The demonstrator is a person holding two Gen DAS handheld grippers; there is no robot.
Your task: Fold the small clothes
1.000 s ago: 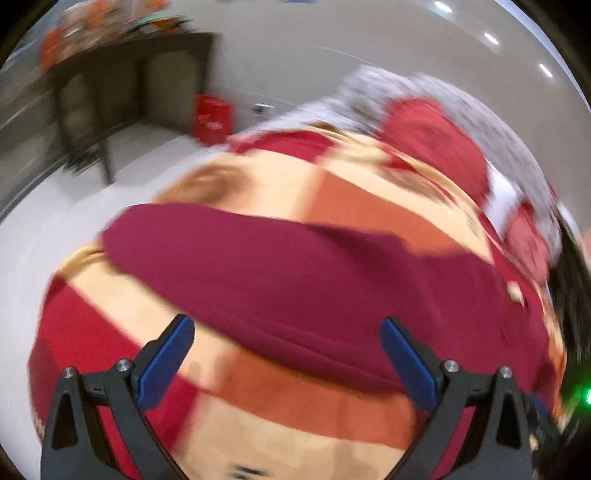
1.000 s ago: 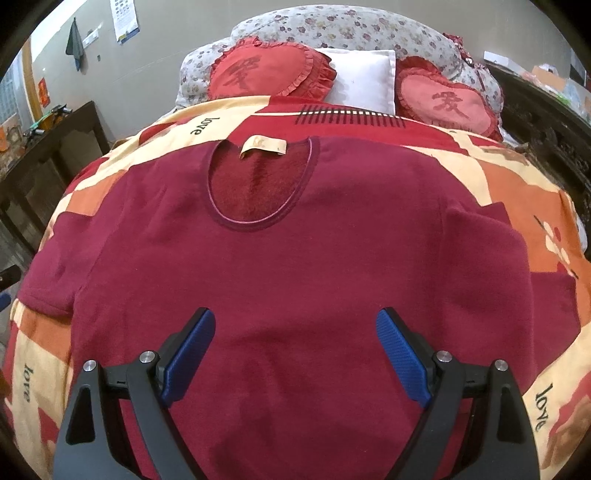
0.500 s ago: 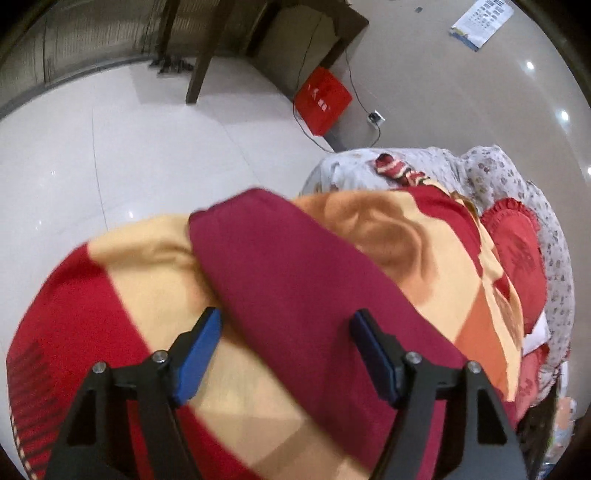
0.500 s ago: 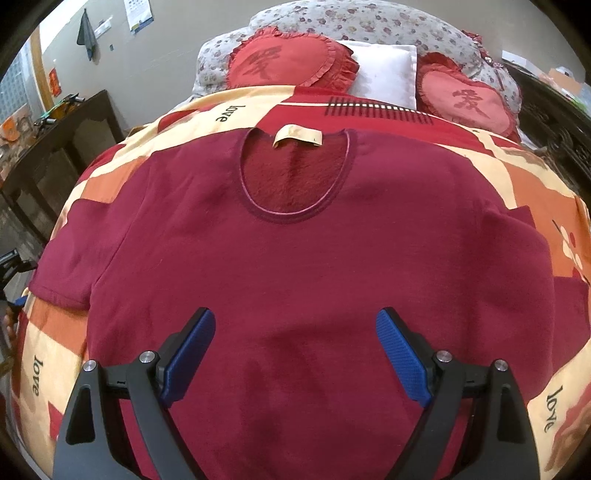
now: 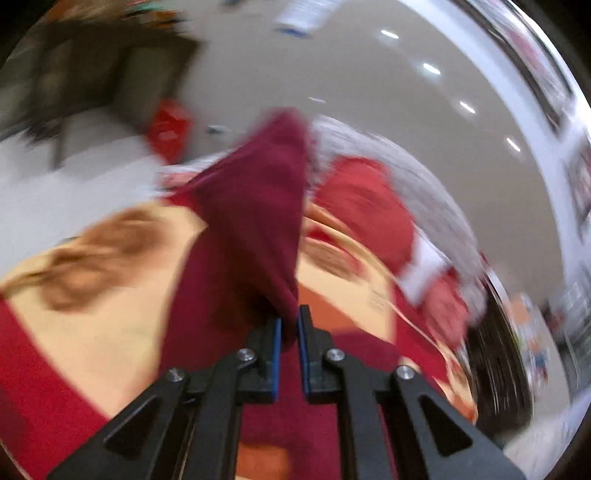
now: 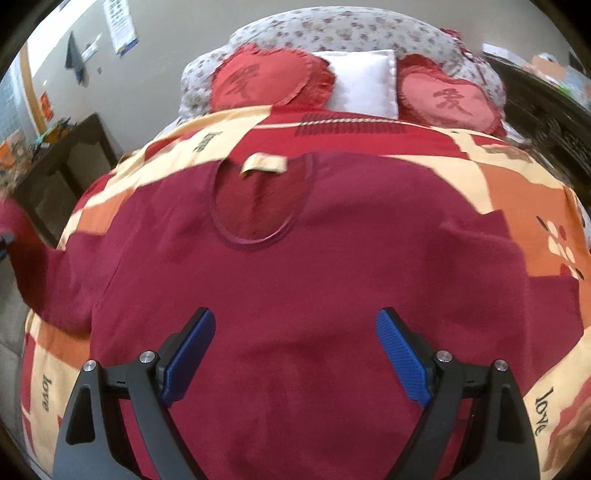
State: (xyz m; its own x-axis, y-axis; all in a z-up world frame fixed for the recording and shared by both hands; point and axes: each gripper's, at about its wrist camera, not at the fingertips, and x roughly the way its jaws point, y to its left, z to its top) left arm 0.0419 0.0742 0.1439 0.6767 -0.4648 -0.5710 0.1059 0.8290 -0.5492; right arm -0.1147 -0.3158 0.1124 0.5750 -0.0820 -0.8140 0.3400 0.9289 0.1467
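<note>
Home bedroom, bed [image 6: 491, 177] with patchwork quilt, heart-shaped red cushions [image 6: 269, 79], white pillow [image 6: 364, 83], dark wooden side table [image 6: 62, 166], papers on wall [image 6: 122, 24]

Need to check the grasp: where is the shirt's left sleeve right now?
The sleeve is pinched in the shut left gripper, lifted off the quilt; the right-wrist view shows it at far left.

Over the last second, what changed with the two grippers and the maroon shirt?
The left gripper went from open above the maroon knit shirt's sleeve to shut on it, and lifted it off the patterned red-and-cream bedspread. The right gripper stayed open, hovering over the shirt's body, which remains spread flat. The heart-shaped red cushions are unmoved.
</note>
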